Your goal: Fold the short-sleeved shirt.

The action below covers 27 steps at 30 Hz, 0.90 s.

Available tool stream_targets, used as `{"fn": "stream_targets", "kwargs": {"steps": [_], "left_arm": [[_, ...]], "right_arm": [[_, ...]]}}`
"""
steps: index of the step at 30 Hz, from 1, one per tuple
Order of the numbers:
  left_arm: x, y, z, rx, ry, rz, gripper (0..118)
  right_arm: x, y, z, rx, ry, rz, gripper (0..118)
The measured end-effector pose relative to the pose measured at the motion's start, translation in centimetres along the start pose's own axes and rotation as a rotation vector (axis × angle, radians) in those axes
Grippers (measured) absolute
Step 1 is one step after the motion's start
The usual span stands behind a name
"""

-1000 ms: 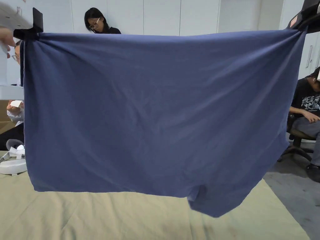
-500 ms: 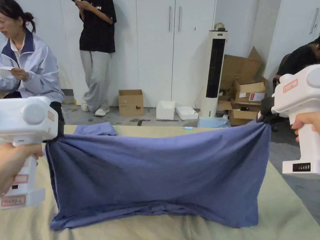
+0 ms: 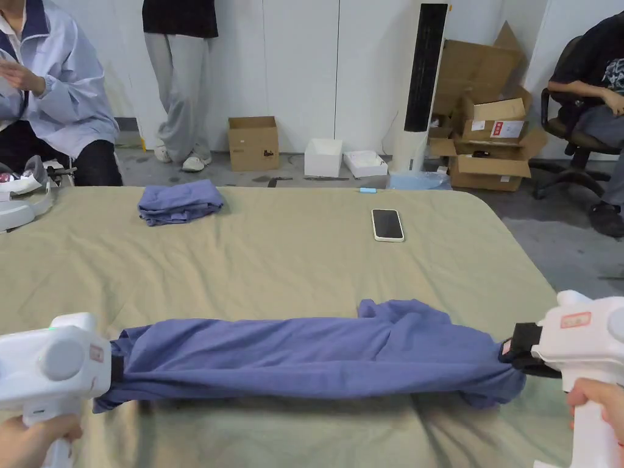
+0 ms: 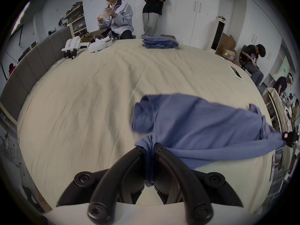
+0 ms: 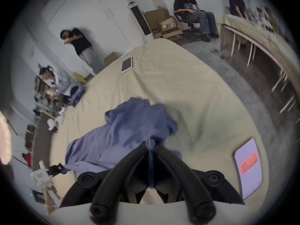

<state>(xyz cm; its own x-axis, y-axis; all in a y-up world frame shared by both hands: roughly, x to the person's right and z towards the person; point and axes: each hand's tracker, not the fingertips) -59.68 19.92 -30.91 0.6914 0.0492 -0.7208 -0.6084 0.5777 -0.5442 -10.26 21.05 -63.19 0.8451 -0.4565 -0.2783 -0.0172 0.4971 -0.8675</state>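
Your left gripper (image 4: 149, 145) and right gripper (image 5: 151, 143) each pinch a bunched corner of the shirt (image 3: 317, 353), slumped on the bench (image 3: 292, 262) between the fingers; released now, it would likely stay creased.

Counts: 2 blue shirts – 1 stretched shirt (image 3: 317, 356), 1 folded shirt (image 3: 178, 202). 2 grippers: left gripper (image 3: 114, 368), right gripper (image 3: 510, 351). 1 phone (image 3: 387, 225). 1 bench (image 3: 286, 262). Approx. 5 cardboard boxes (image 3: 252, 142).
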Motion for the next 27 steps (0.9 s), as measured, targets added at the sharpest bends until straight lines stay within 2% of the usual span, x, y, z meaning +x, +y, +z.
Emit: {"fn": "stream_targets", "kwargs": {"steps": [3,6,8,12,15,17,19,22,23,24,25,26,27], "left_arm": [[-1.8,-4.3,3.5,-0.008,-0.019,-0.017,7],[-4.1,-9.1,6.6,0.012,-0.023,-0.015,7],[-5.3,-12.0,8.4,-0.014,-0.002,-0.033,7],[-7.3,-16.4,11.1,-0.047,-0.004,-0.059,7],[-7.9,-18.8,13.4,-0.035,-0.001,-0.071,7],[-8.0,-19.9,14.2,-0.024,-0.005,-0.062,7],[-8.0,-20.9,14.8,-0.045,0.027,-0.11,7],[-8.5,-22.2,15.4,-0.037,0.023,-0.121,8],[-8.4,-22.3,15.2,-0.035,0.016,-0.118,15],[-8.4,-22.2,15.1,-0.039,0.014,-0.112,36],[-8.2,-22.3,14.9,-0.05,0.025,-0.106,56],[-8.3,-22.2,15.2,-0.063,0.063,-0.093,68],[-8.6,-22.0,15.7,-0.051,0.044,-0.07,72]], "right_arm": [[1.8,-5.8,3.1,0.033,-0.077,0.073,2],[4.4,-12.3,5.3,0.015,-0.085,0.027,2],[6.0,-16.9,7.2,-0.025,-0.063,0.024,2],[7.7,-23.5,10.6,-0.093,-0.137,0.037,2],[8.2,-26.4,13.5,-0.094,-0.137,0.05,2],[7.8,-27.8,15.3,-0.12,-0.154,0.123,2],[7.5,-28.5,16.6,-0.13,-0.166,0.181,2],[7.6,-29.0,17.2,-0.115,-0.158,0.179,3],[7.5,-29.0,16.9,-0.1,-0.168,0.17,6],[7.5,-28.8,16.6,-0.092,-0.172,0.173,26],[7.2,-28.5,16.5,-0.08,-0.203,0.181,55],[6.8,-28.1,16.6,-0.064,-0.252,0.201,85],[6.5,-27.7,16.8,-0.049,-0.243,0.219,92]]}}
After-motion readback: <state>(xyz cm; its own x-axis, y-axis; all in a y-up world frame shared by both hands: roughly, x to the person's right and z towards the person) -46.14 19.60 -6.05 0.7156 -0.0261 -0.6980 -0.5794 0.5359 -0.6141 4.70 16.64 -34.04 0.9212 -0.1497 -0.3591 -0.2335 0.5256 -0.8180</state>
